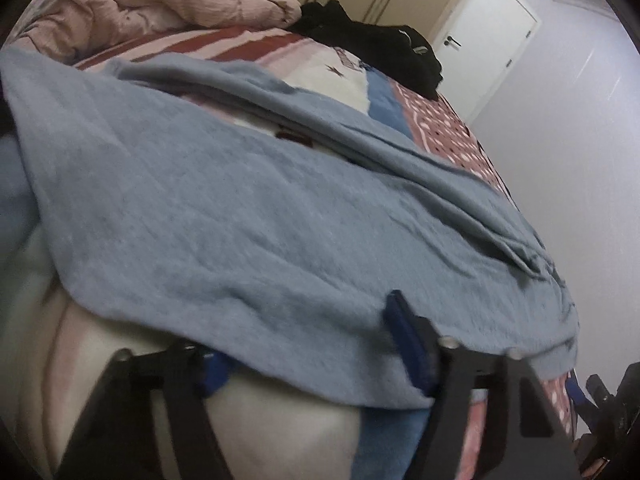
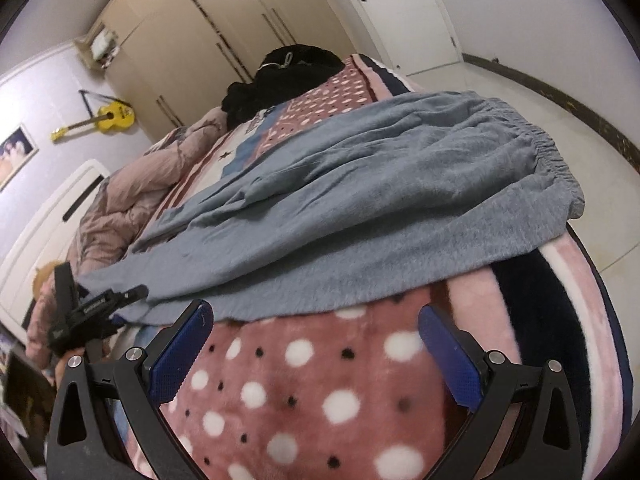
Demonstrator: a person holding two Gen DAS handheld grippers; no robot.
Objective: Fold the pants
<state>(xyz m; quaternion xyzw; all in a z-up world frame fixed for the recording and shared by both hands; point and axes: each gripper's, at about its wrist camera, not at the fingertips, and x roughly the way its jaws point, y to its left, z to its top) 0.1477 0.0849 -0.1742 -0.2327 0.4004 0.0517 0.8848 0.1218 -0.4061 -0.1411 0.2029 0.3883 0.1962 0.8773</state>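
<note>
Your grey-blue pants (image 2: 360,208) lie spread flat across the patterned blanket (image 2: 304,392) on the bed, the elastic waistband at the bed's edge on the right of the right wrist view and the legs running off to the left.

Left gripper (image 1: 316,356): your jaws stand partly apart at the near hem of the pants. One blue pad (image 1: 404,332) lies on top of the cloth; the other sits lower, at the cloth's edge, partly covered. The fabric edge lies between the two pads. You cannot tell from this view whether the pads press on the cloth or only bracket it.

Right gripper (image 2: 316,356): your jaws stand wide apart, both blue pads (image 2: 180,356) in clear view over the pink, white-dotted part of the blanket. Nothing is between them. The tips sit just short of the near edge of the pants, not touching it. In this view your left gripper shows at the far left, at the leg end of the pants.

Further back on the bed: a crumpled pink duvet (image 1: 160,0) and a black garment (image 2: 292,72). A yellow guitar (image 2: 108,118) hangs on the wall beside the wardrobe (image 2: 224,24).
</note>
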